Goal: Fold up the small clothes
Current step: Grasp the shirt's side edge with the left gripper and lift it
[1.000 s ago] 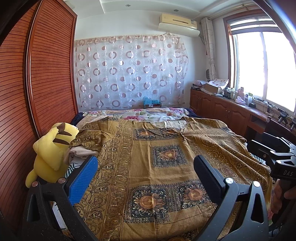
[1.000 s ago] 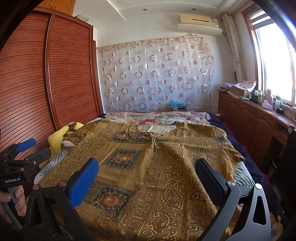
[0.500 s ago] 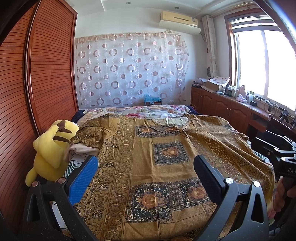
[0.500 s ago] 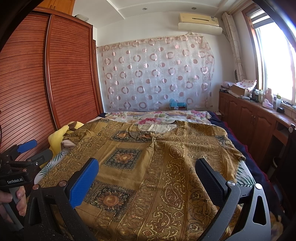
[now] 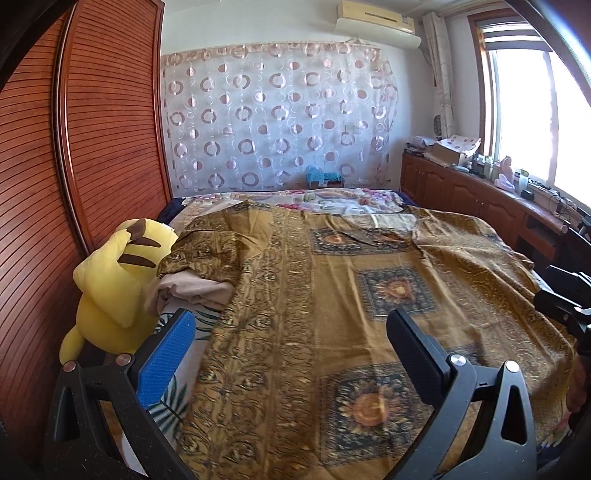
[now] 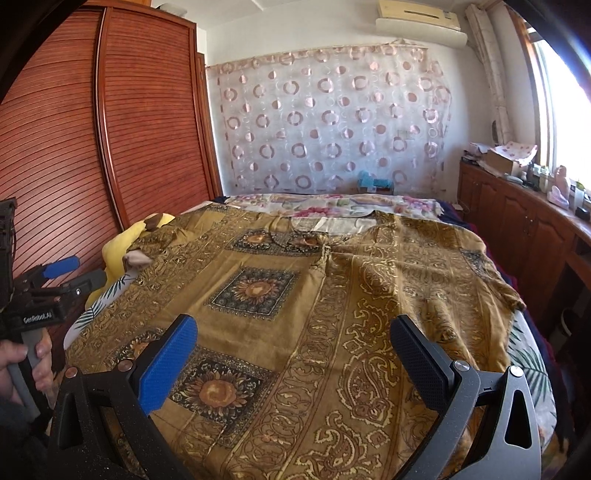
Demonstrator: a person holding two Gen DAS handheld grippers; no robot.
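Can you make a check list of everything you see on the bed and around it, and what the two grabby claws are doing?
Surface: bed, leaf-print sheet showing at the edges.
Job's things: brown patterned garment spread flat, its left sleeve bunched by the plush.
Clutter: yellow plush toy; floral blanket at the far end.
Grippers: left gripper open, empty; right gripper open, empty, both above the near hem.
Cables: some on the window counter.
Surroundings: wooden wardrobe, circle-print curtain, air conditioner.

The flat, brown-gold patterned garment [image 6: 332, 295] spread across the bed lies open to approach, while a yellow plush toy [image 5: 114, 288] and ribbed wooden wardrobe doors [image 5: 74, 166] crowd its left edge.
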